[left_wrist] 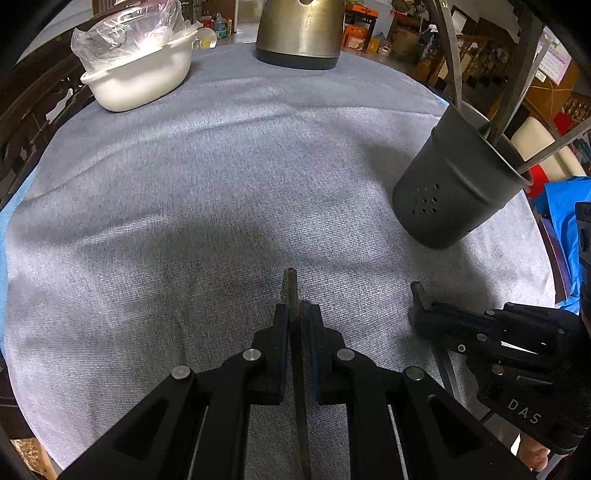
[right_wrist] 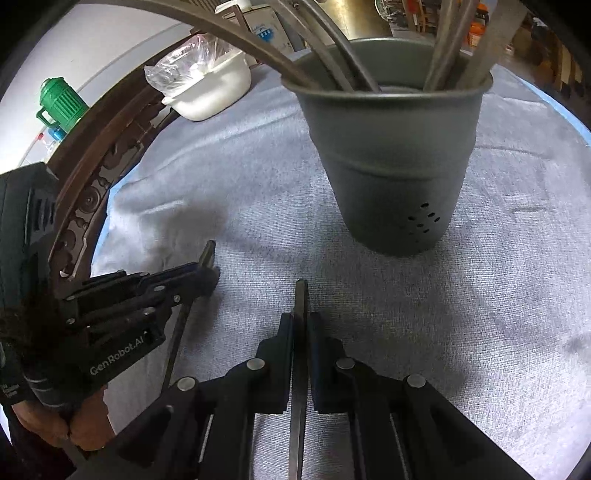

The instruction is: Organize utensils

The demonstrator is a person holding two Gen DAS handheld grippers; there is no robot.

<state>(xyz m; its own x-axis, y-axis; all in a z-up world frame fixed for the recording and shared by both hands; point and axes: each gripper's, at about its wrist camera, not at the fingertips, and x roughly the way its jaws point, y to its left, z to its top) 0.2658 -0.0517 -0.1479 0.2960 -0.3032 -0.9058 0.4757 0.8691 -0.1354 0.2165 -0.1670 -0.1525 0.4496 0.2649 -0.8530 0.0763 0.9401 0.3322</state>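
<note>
Counted: one dark grey perforated metal holder cup (right_wrist: 391, 162); one white ceramic bowl (left_wrist: 140, 77); one brass-coloured metal kettle (left_wrist: 299, 33); two black two-finger grippers (left_wrist: 297, 314) (right_wrist: 302, 321).

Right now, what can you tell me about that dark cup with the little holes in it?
The dark cup is a grey, metal-looking holder, wider at the rim than at the base, with a ridge around its middle and a cluster of small round holes low on its wall. It stands upright on the grey cloth, apart from both tools, and several long metal utensil handles lean out of it.
</note>
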